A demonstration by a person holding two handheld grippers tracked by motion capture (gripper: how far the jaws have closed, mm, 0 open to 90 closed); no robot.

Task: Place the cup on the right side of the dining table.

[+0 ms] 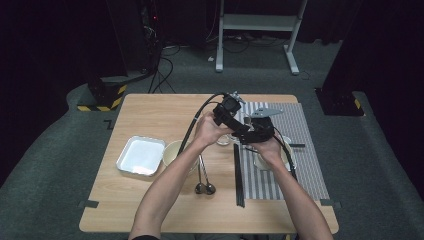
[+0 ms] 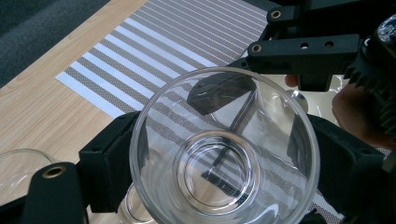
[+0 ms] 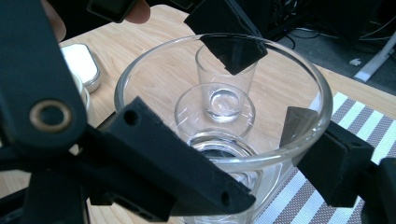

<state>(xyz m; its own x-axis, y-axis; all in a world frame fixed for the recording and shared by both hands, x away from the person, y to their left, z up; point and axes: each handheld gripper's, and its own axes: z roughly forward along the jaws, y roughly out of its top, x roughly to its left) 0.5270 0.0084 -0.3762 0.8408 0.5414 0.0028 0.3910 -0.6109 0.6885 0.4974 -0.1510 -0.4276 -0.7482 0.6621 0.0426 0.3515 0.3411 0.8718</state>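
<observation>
A clear drinking glass [image 2: 224,186] is held up above the table between both grippers. In the left gripper view my left gripper [image 2: 219,151] is shut on it, one jaw pressed to each side of the wall. In the right gripper view my right gripper [image 3: 219,149] also clamps the same glass [image 3: 154,70] from both sides. The right gripper's body [image 2: 303,51] sits just beyond the glass's far rim. In the high view the two grippers meet over the table's middle, the left gripper [image 1: 231,117] and the right gripper [image 1: 252,131] nearly touching.
A small glass [image 3: 224,88] stands on the wooden table beneath. A white tray [image 1: 141,156], a pale bowl [image 1: 171,150] and two spoons [image 1: 204,186] lie to the left. Black chopsticks [image 1: 238,175] border a striped placemat [image 1: 305,150] carrying a bowl [image 1: 260,162].
</observation>
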